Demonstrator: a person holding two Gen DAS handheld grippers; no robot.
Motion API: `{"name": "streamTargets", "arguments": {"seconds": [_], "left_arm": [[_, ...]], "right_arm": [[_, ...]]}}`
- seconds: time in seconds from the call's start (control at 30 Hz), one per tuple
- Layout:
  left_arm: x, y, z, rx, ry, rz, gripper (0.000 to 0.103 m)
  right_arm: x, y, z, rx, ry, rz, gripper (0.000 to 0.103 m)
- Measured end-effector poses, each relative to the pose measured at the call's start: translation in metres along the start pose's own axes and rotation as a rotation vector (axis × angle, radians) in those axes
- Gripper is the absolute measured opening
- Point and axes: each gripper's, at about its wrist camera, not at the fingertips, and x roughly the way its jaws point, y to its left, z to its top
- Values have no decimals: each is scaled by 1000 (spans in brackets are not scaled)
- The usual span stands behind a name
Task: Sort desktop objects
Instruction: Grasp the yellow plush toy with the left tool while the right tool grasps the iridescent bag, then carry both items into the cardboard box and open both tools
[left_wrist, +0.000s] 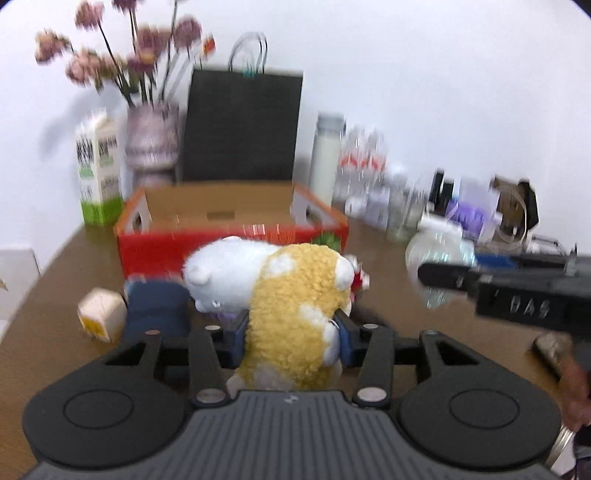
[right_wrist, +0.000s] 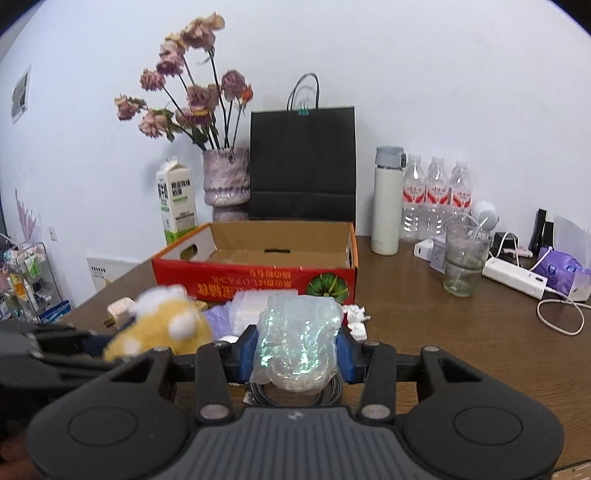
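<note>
A yellow and white plush toy is lifted off the brown table, with my left gripper shut on its body between the blue pads. My right gripper is shut on a clear, iridescent plastic pack, also raised above the table. In the left wrist view the right gripper comes in from the right with the shiny pack. In the right wrist view the plush toy and left gripper sit at the left. Just behind both stands an open red cardboard box.
A small beige cube, a blue item, white bits and a coiled cable lie before the box. Along the wall: milk carton, flower vase, black bag, thermos, water bottles, glass, power strip.
</note>
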Motion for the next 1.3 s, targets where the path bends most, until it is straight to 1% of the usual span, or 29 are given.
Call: {"name": "streamTargets", "arguments": {"seconds": [0.07,0.13,0.23,0.33,0.4,0.5,0.6,0.67,0.73,0.83,0.97,1.03,1.17,1.3], "left_arm": [[-11,6,13,-8,-29,8,47],[-14,12,30,-14,-42,21,47],[-10,28,62,-17,-50,56,47],[7,46,99,-49,-42,93,47],[26,60,126,-93,-13,92,47],[60,70,157,-108,32,114,47],[106,76,184,-93,77,160,47],[136,80,192,-94,119,187,47],[170,86,196,-100,170,213,47],[220,96,196,-97,247,262,47],[278,121,193,-182,368,266,47],[301,128,191,-175,410,269,47],[339,134,178,-128,475,316,47],[358,137,163,-118,528,313,49]], "right_arm": [[-7,2,8,-11,-27,13,42],[-10,4,19,-29,-45,29,42],[-8,6,43,-54,-83,32,42],[2,6,73,-51,-114,37,42],[14,3,96,-48,-122,45,42],[44,-1,136,-51,-106,63,42],[85,-6,172,-50,-58,92,42],[125,-8,190,-58,1,73,43],[169,-11,198,-68,68,41,43],[234,-18,200,-63,188,27,43],[312,-29,194,-42,332,12,43],[338,-32,186,-39,384,-1,42],[389,-36,171,-30,486,-24,43],[417,-34,159,-45,539,-37,44]]}}
